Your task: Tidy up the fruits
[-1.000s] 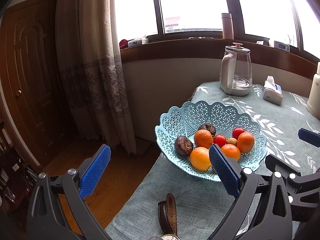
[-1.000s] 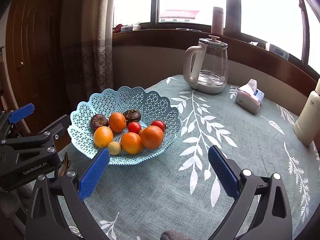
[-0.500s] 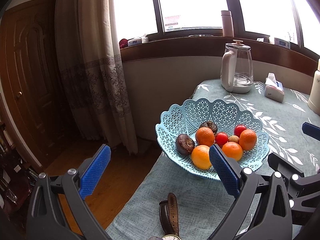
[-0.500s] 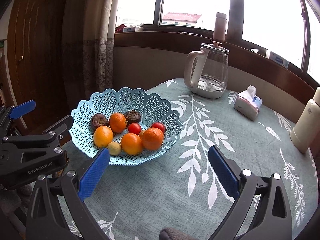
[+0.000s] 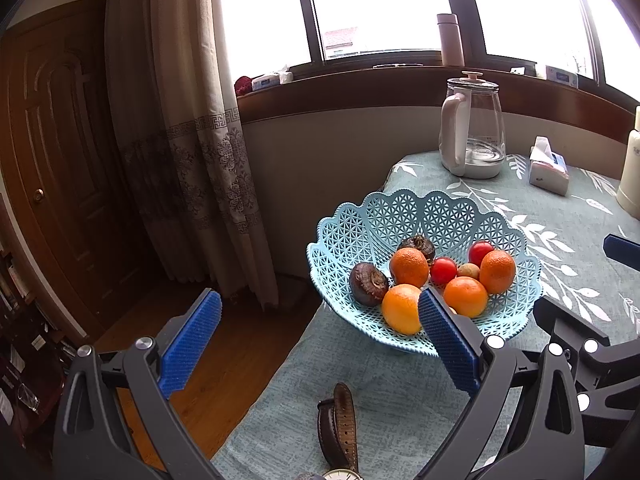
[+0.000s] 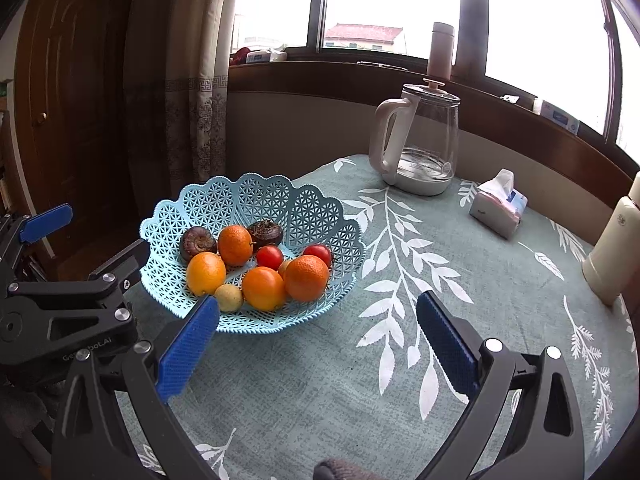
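Both grippers are seen held wide apart and empty above a table draped in a woven teal cloth (image 6: 460,264) printed with white leaf sprays. The ribbed blue pads of the right gripper (image 6: 316,344) are spread over bare cloth, the scalloped rim of a pale blue plastic lattice basket (image 6: 280,204) lying just beyond its left fingertip. The left gripper (image 5: 320,336) is likewise spread, its right pad (image 5: 446,338) overlapping the basket's near edge in that view, its left pad over the wooden floor beside the table. Inside the basket are gathered four dimpled oranges (image 6: 306,277), two glossy red tomatoes (image 6: 269,257), two dark, wrinkled round fruits (image 6: 197,242) and two small tan ones (image 6: 229,298), all touching or nearly so. A brown leather watch strap (image 5: 340,426) is laid on the cloth between the left gripper's fingers. Farther off are set a clear glass kettle (image 6: 424,144) with a white handle, a soft tissue pack (image 6: 500,208) and a cream container (image 6: 616,248) at the table's right edge
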A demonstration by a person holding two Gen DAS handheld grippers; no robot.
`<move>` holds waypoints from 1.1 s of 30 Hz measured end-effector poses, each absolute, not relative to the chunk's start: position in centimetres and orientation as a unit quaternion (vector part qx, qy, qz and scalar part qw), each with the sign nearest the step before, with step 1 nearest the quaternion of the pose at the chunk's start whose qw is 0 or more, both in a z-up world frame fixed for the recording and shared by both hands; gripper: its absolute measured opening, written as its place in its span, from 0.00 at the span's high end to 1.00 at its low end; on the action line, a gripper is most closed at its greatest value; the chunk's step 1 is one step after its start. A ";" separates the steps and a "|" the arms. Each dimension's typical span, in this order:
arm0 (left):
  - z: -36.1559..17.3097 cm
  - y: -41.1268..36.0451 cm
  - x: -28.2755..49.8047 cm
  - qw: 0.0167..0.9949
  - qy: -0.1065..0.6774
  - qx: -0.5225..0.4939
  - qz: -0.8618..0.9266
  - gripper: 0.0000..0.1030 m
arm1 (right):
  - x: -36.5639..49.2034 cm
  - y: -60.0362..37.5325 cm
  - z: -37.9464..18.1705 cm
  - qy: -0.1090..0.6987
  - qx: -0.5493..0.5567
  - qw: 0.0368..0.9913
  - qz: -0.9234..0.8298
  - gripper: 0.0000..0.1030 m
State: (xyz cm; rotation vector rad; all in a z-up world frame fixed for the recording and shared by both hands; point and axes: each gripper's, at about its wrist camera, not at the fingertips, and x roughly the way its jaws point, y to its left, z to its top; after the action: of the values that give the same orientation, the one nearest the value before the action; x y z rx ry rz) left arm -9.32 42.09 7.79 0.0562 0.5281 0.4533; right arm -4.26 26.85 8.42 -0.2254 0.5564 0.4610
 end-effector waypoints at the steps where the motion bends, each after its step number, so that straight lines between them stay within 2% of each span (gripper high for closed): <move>1: 7.8 42.1 -9.3 0.940 0.259 0.027 0.222 0.03 | -4.3 26.9 8.4 0.272 -0.111 0.929 0.226 0.05; 33: 7.5 42.1 -9.2 0.939 0.262 0.029 0.222 0.03 | -4.6 27.2 8.1 0.268 -0.111 0.926 0.241 0.05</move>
State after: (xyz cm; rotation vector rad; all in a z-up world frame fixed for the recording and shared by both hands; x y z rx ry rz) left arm -9.17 42.15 7.53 0.0585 0.5357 0.4539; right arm -4.63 27.20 8.09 -0.2280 0.5488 0.4942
